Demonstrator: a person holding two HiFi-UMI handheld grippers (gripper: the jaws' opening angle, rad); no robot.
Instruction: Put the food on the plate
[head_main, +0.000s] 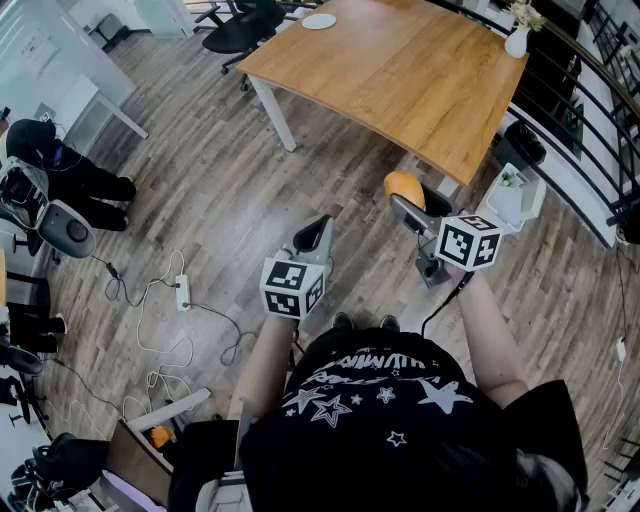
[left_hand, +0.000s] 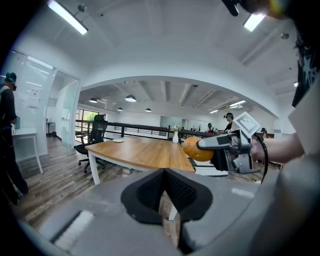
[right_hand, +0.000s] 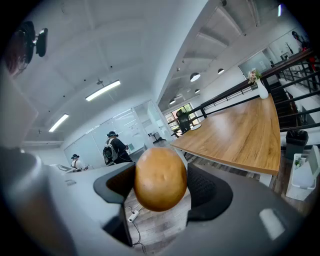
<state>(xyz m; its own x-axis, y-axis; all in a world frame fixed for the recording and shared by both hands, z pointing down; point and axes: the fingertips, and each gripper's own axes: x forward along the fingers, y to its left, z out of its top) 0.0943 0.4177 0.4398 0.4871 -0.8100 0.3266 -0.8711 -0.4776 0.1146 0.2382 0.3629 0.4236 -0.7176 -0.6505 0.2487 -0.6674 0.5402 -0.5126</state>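
The left gripper (head_main: 316, 235) hangs over the floor (head_main: 220, 200), fingers pressed together on nothing. The right gripper (head_main: 408, 203) clamps its fingers on the round orange-brown food (right_hand: 160, 179), perhaps a bun, in the air short of the worktop (head_main: 400, 80), whose white plate (head_main: 319, 21) sits at its far edge.

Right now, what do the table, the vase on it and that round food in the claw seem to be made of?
Table top: wood or wood-look laminate, matte, with visible grain; legs look white-painted metal. Vase: white, smooth, probably glazed ceramic. Round food: golden-brown, smooth dull skin with a small dimple; real or a plastic model, I cannot tell.
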